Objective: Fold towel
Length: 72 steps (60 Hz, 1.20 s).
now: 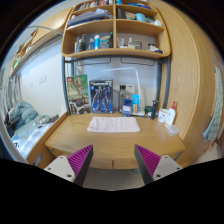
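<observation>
Nearest are the two fingers of the tool [111, 163], each with one magenta pad [79, 159] on its inner face. They stand wide apart, released, with nothing between them but the near edge of the worktop [112, 148].

Beyond the fingers, on the wooden worktop and roughly centred between them, lies one towel [113, 125]. It is pale, flat and spread as a rough rectangle, well clear of both fingers and untouched.

Behind the towel, against the back wall, stand two boxes: a greenish one [77, 95] to the left and a blue one [101, 96] just beside it. To their right are a few bottles [127, 100]; their exact count is too small to tell. At the worktop's right end sits a white thing [169, 116], unclear in kind.

Above hangs a wooden shelf unit [116, 30] with two levels showing, both crowded with small items that cannot be counted. To the left of the worktop lies a bed [24, 122] with rumpled bedding, and a white wall [40, 75] rises behind it.
</observation>
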Available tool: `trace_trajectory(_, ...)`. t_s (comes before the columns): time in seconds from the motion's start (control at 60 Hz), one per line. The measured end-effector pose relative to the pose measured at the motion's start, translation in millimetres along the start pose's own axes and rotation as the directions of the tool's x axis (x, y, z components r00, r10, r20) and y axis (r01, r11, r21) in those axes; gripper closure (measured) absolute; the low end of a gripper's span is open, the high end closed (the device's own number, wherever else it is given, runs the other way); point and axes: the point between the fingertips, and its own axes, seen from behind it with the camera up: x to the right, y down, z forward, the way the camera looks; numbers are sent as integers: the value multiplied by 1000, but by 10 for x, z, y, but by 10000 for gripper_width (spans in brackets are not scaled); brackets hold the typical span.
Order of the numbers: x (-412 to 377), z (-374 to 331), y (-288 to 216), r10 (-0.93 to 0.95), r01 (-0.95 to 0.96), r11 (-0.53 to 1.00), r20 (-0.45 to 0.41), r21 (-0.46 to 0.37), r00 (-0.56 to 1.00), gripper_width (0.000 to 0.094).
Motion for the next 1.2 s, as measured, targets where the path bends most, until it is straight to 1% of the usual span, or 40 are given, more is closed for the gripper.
trace_trajectory(0.133, -142, 219, 159, -12, 13, 998, 16, -53, 1000, 93)
trace_trajectory(0.267, -440, 761, 286, -33, 38, 993, 48, -110, 998, 96)
trace_trajectory(0.45, -1023, 1687, 346, -69, 87, 979, 103, -184, 992, 97)
trace_trajectory(0.533, -1293, 2184, 303, -79, 103, 973, 119, -209, 990, 81)
trace_trajectory(0.667, -1565, 2979, 171, -87, 112, 964, 111, -242, 990, 96)
trace_trajectory(0.733, -1611, 3359, 80, -87, 107, 962, 90, -249, 992, 129)
trace_trajectory(0.817, -1619, 3801, 2, -83, 98, 958, 64, -269, 994, 143)
trace_trajectory(0.933, -1566, 4263, -24, -91, 96, 949, 29, -301, 995, 177)
trace_trajectory(0.967, -1549, 4374, -24, -88, 91, 949, 24, -303, 996, 193)
trace_trajectory(1.033, -1528, 4534, 18, -87, 87, 943, 14, -323, 996, 269)
trace_trajectory(1.05, -1520, 4562, 40, -88, 87, 940, 12, -331, 996, 307)
trace_trajectory(1.083, -1496, 4588, 86, -97, 93, 931, 5, -354, 995, 348)
trace_trajectory(1.1, -1495, 4601, 65, -100, 96, 936, 5, -339, 995, 389)
trace_trajectory(1.117, -1486, 4608, 56, -105, 99, 937, 1, -334, 995, 364)
trace_trajectory(1.133, -1472, 4611, 66, -113, 106, 935, -3, -338, 994, 418)
trace_trajectory(1.15, -1456, 4607, 79, -124, 115, 932, -5, -343, 992, 451)
trace_trajectory(1.167, -1451, 4613, 63, -133, 123, 934, -5, -336, 991, 533)
trace_trajectory(1.183, -1449, 4611, 66, -139, 129, 933, -4, -336, 990, 562)
trace_trajectory(1.2, -1452, 4613, 66, -140, 131, 933, -3, -334, 990, 553)
